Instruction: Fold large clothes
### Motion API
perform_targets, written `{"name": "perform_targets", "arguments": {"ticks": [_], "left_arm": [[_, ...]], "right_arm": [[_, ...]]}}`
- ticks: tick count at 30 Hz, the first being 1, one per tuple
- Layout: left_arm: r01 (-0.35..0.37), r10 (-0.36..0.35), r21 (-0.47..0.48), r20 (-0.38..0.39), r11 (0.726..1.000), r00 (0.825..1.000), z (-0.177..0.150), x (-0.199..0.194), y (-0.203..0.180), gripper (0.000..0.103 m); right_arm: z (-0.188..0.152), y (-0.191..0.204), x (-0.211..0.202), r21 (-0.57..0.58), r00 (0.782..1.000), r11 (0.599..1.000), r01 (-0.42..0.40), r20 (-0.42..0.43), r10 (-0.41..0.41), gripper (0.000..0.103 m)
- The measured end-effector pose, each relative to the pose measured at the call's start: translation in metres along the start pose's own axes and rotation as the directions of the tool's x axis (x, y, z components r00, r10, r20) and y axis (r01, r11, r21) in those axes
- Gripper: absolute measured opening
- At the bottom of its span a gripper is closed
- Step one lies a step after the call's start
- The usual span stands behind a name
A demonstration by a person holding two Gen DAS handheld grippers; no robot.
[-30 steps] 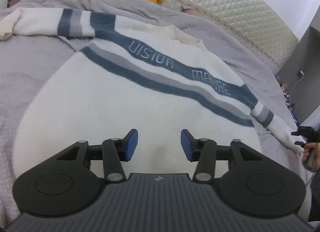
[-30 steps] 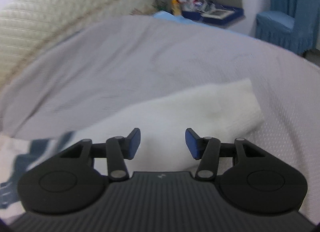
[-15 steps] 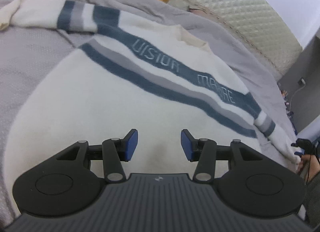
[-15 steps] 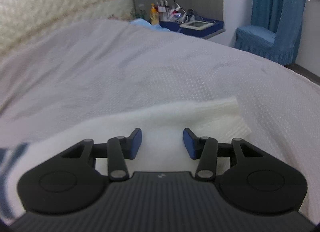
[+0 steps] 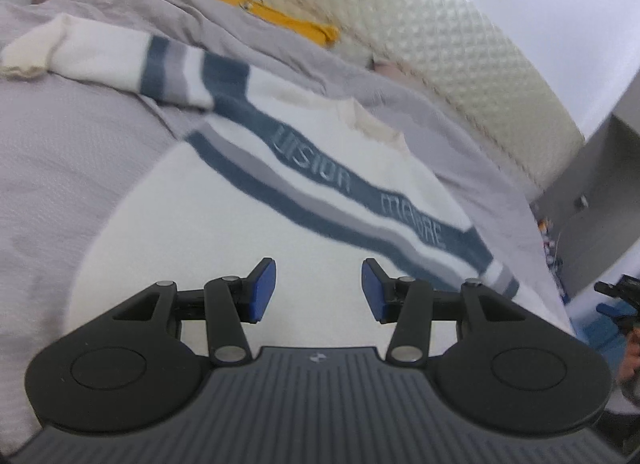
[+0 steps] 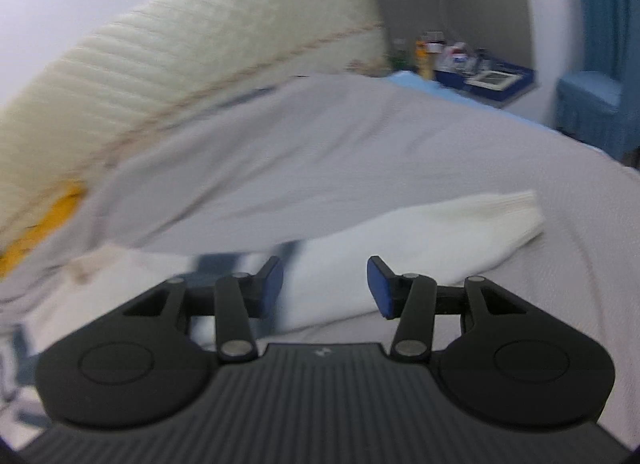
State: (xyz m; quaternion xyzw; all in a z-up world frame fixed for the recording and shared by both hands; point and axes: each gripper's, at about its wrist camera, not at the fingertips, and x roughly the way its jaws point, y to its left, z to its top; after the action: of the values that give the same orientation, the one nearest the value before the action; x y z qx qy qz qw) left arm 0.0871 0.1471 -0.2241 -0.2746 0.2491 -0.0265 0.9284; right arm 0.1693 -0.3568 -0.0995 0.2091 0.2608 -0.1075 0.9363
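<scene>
A large white sweater (image 5: 224, 224) with blue and grey stripes and lettering lies spread front-up on the grey bed cover (image 5: 60, 168). Its left sleeve (image 5: 100, 52) stretches out to the far left. My left gripper (image 5: 318, 291) is open and empty, hovering over the sweater's lower body. In the right wrist view the sweater's right sleeve (image 6: 432, 232) lies across the cover, cuff to the right. My right gripper (image 6: 325, 287) is open and empty just above that sleeve near its striped part.
A cream quilted headboard (image 5: 440, 52) runs along the far side. A yellow cloth (image 5: 248, 4) lies by it. A nightstand with bottles and a blue tray (image 6: 472, 68) and a blue chair (image 6: 592, 104) stand beyond the bed's right side.
My right gripper has swung left and back along the sleeve, so the striped part and collar now show. My left gripper has shifted slightly over the sweater's body. Both stay open.
</scene>
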Motion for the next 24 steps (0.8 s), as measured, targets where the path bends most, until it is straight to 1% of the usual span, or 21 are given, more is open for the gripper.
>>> {"name": "perform_targets", "arguments": {"ticks": [3,6,8,10,11,12,14,15,17,19,20,21,23,24], "left_arm": [[0.02,-0.019,-0.04,0.024,0.999,1.0,0.007,-0.019,0.012,0.053],[0.007,-0.004,-0.038,0.065,0.999,0.998,0.017,-0.04,0.021,0.053],[0.004,-0.001,-0.045,0.077,0.999,0.997,0.028,-0.053,0.028,0.053],[0.032,-0.028,-0.058,0.074,0.998,0.997,0.043,-0.067,0.039,0.053],[0.042,-0.038,-0.047,0.069,0.998,0.997,0.053,-0.074,0.044,0.053],[0.043,-0.04,-0.039,0.066,0.998,0.997,0.061,-0.081,0.05,0.053],[0.062,-0.06,-0.038,0.06,0.997,0.996,0.079,-0.093,0.064,0.054],[0.068,-0.066,-0.034,0.038,0.997,0.997,0.09,-0.096,0.073,0.055],[0.057,-0.057,-0.023,-0.024,0.998,0.998,0.105,-0.093,0.088,0.055],[0.055,-0.056,-0.014,-0.102,0.998,0.993,0.113,-0.083,0.106,0.055],[0.055,-0.056,-0.016,-0.134,0.998,0.989,0.113,-0.076,0.113,0.055],[0.049,-0.053,-0.023,-0.172,0.999,0.984,0.113,-0.066,0.122,0.055],[0.045,-0.055,-0.047,-0.238,0.998,0.97,0.109,-0.045,0.139,0.055],[0.057,-0.075,-0.075,-0.269,0.996,0.96,0.105,-0.033,0.148,0.055]], "right_arm": [[-0.014,0.033,-0.033,-0.017,0.996,0.996,-0.088,-0.006,0.088,0.049],[-0.035,0.066,-0.057,0.003,0.984,0.985,-0.175,-0.026,0.175,0.05],[-0.053,0.086,-0.067,0.023,0.97,0.971,-0.237,-0.049,0.238,0.05],[-0.072,0.101,-0.072,0.04,0.951,0.954,-0.297,-0.077,0.299,0.051],[-0.085,0.109,-0.073,0.049,0.938,0.944,-0.327,-0.102,0.331,0.052],[-0.099,0.117,-0.072,0.055,0.92,0.93,-0.362,-0.138,0.366,0.052],[-0.13,0.133,-0.067,0.072,0.875,0.901,-0.429,-0.214,0.434,0.052],[-0.143,0.14,-0.064,0.066,0.857,0.89,-0.451,-0.246,0.452,0.052],[-0.172,0.164,-0.052,0.023,0.81,0.861,-0.508,-0.329,0.486,0.052],[-0.197,0.186,-0.042,0.008,0.741,0.823,-0.568,-0.43,0.516,0.052],[-0.208,0.198,-0.038,0.007,0.695,0.794,-0.609,-0.479,0.537,0.052],[-0.215,0.207,-0.035,-0.004,0.659,0.767,-0.642,-0.512,0.55,0.052],[-0.23,0.229,-0.038,-0.058,0.612,0.708,-0.704,-0.557,0.562,0.052],[-0.237,0.24,-0.042,-0.092,0.592,0.677,-0.73,-0.579,0.561,0.054]]}}
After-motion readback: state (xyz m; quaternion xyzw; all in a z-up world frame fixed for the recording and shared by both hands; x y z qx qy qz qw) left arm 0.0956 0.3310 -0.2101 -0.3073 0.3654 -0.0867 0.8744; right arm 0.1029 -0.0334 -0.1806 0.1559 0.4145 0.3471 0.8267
